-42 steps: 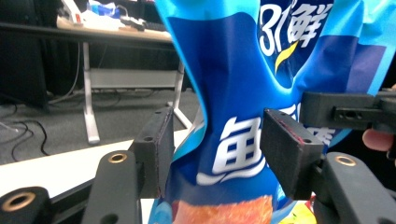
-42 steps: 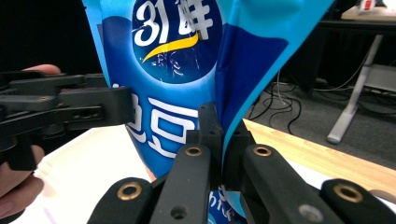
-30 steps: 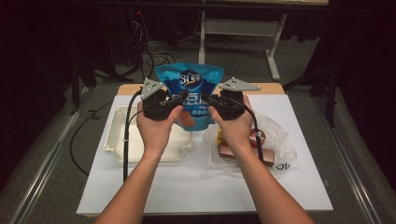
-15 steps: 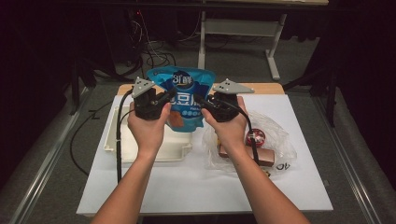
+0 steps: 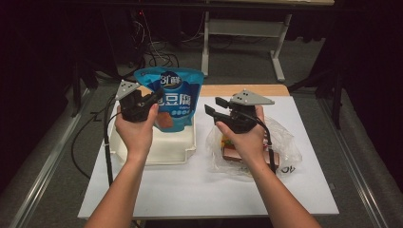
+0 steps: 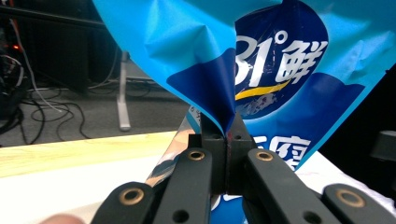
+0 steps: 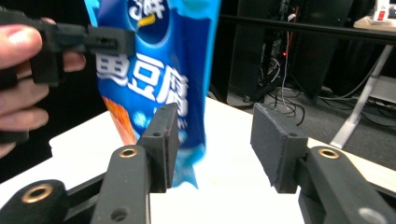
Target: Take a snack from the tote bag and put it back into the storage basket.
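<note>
A blue snack bag point(image 5: 170, 95) with white lettering hangs upright over the white tray point(image 5: 166, 147). My left gripper point(image 5: 153, 99) is shut on the bag's edge; in the left gripper view the jaws point(image 6: 227, 135) pinch a fold of the blue bag point(image 6: 280, 56). My right gripper point(image 5: 213, 107) stands to the right of the bag, over the clear plastic bag. Its jaws have just been opening, and its pads press on nothing. In the right gripper view the blue bag point(image 7: 159, 70) hangs just beyond the left jaw of my right gripper point(image 7: 217, 140).
A crumpled clear plastic bag point(image 5: 285, 147) with packaged items lies on the white table cover point(image 5: 199, 190) under my right hand. A wooden table edge point(image 5: 237, 89) runs at the back. Cables and a metal stand sit on the floor beyond.
The right gripper let go of the bag and opened, drawing off to the right. The left gripper carried the bag leftward over the tray.
</note>
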A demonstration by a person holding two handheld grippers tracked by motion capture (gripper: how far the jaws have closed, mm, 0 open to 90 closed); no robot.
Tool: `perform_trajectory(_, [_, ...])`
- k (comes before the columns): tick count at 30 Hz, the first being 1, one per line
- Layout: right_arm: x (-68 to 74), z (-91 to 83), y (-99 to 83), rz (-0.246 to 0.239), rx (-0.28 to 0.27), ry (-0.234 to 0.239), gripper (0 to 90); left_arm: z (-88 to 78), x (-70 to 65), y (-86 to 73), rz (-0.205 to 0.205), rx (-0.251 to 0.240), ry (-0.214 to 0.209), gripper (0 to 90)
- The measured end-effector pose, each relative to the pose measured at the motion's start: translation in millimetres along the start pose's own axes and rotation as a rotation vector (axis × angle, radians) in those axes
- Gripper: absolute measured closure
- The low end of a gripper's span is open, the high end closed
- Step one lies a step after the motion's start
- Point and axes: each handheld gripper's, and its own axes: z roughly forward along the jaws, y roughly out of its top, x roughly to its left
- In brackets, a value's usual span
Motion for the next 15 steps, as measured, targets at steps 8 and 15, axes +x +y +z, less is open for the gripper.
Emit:
perform_trajectory(8, [-19.9,-17.6,-28.2,0.020,0.031,-0.043,43.3,-3.4,20.3,-7.3,-0.018,0.000,0.020,90.0])
perform_trajectory(15, [-31.3,-36.7,-48.5,0.024,0.051,-0.081,41.7,-7.2,39.3,-13.1,-0.034,-0.009,0.037,90.0])
